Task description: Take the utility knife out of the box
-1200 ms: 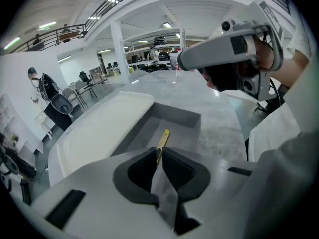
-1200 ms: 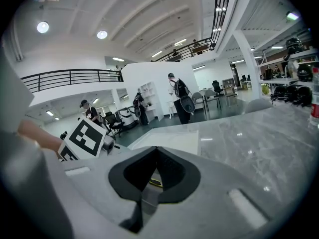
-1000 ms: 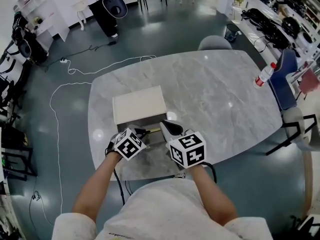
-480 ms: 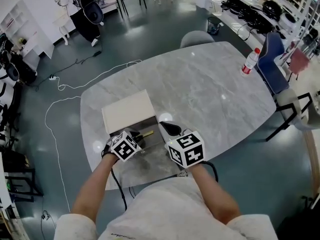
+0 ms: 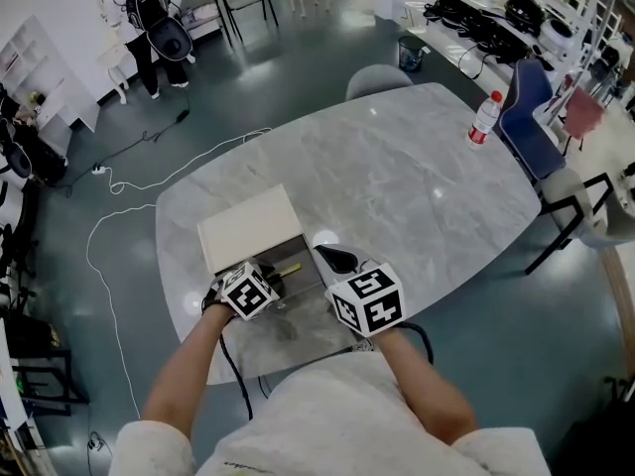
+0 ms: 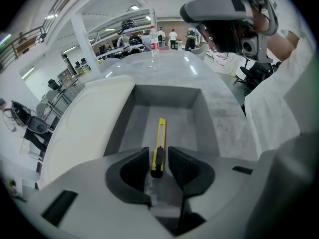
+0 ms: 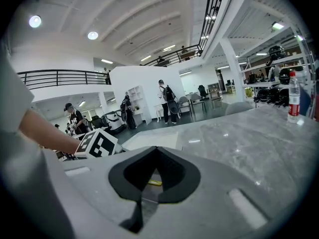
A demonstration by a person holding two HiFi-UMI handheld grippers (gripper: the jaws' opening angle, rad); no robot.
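Note:
An open grey box (image 5: 310,278) sits near the table's front edge, with its cream lid (image 5: 248,228) lying just behind it. A yellow utility knife (image 6: 160,133) with a black end lies lengthwise on the box floor. My left gripper (image 6: 159,156) reaches into the near end of the box, its jaws closed to the knife's width on the black end. My right gripper (image 5: 335,258) hovers at the right side of the box, shut and holding nothing. A sliver of the yellow knife (image 7: 154,182) shows through the right gripper's frame.
The grey marble table (image 5: 417,186) stretches away behind the box. A plastic bottle (image 5: 483,117) stands at its far right edge. Chairs (image 5: 536,117) stand around the table, a white cable (image 5: 129,201) lies on the floor to the left, and people stand far off.
The head camera has tilted, so the table sits lower and further left in the picture. Both grippers stay at the box, the left one still at the knife's end.

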